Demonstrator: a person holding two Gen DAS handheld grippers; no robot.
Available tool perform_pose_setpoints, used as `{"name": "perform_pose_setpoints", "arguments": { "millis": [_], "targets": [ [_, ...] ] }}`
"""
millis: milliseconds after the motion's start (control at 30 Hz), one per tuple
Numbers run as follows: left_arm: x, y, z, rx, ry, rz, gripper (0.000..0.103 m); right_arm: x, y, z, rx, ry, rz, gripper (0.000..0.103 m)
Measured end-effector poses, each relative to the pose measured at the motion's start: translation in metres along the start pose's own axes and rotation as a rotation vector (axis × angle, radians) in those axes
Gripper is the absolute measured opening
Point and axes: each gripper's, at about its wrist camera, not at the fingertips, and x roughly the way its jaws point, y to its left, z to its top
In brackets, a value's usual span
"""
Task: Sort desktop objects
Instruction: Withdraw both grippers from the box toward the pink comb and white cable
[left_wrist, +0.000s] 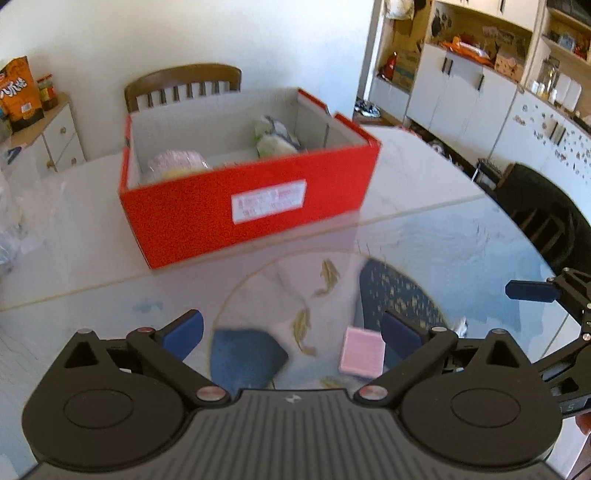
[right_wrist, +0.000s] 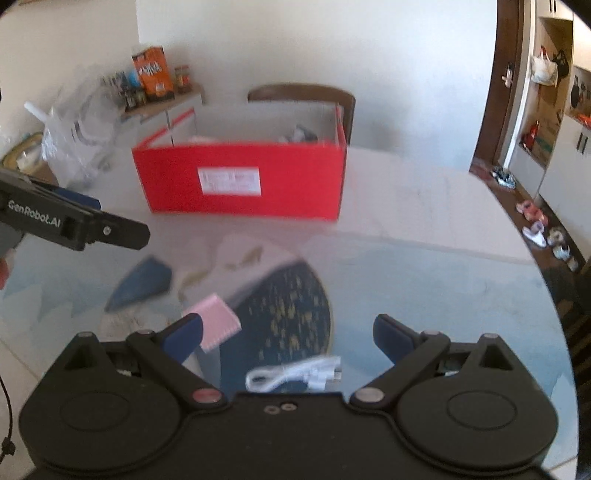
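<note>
Left wrist: red box (left_wrist: 243, 210) with blurred packets inside, both claws (left_wrist: 291, 332) (right_wrist: 288, 332) apart, empty.

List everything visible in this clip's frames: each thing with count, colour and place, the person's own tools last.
box: one, red with white label, far side of the table, open, blurred items inside.
pink notebook: one, pink, on the glass near the left tool.
white cable: one, white, on the glass in front of the right tool.
table: one, pale top with glass section.
chair: one, brown wood, behind the box.
orange snack bag: one, on a side cabinet.
left tool: black, blue pads, open, nothing between.
right tool: black, blue pads, open, nothing between.
</note>
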Motion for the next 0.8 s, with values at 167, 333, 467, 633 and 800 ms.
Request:
{"name": "perform_pose_setpoints", "arguments": {
  "millis": [167, 333, 467, 633, 800],
  "targets": [
    [0.021, -0.012, -0.018, 0.045, 0.034, 0.017, 0.103, 0.009, -0.003, -0.017, 0.008, 0.027, -0.013, 0.099],
    [0.04, -0.022, -0.028, 0.068, 0.074, 0.01, 0.103, 0.021, -0.002, -0.024, -0.015, 0.047, -0.015, 0.099],
    [0.048, -0.027, -0.032, 0.08, 0.095, -0.013, 0.103, 0.028, 0.0, -0.028, -0.042, 0.056, -0.014, 0.098],
    [0.056, -0.031, -0.033, 0.1, 0.099, -0.044, 0.103, 0.035, -0.001, -0.032, -0.057, 0.068, -0.007, 0.098],
    [0.063, -0.029, -0.038, 0.115, 0.113, -0.055, 0.103, 0.041, -0.004, -0.032, -0.068, 0.077, -0.001, 0.097]
  ]
}}
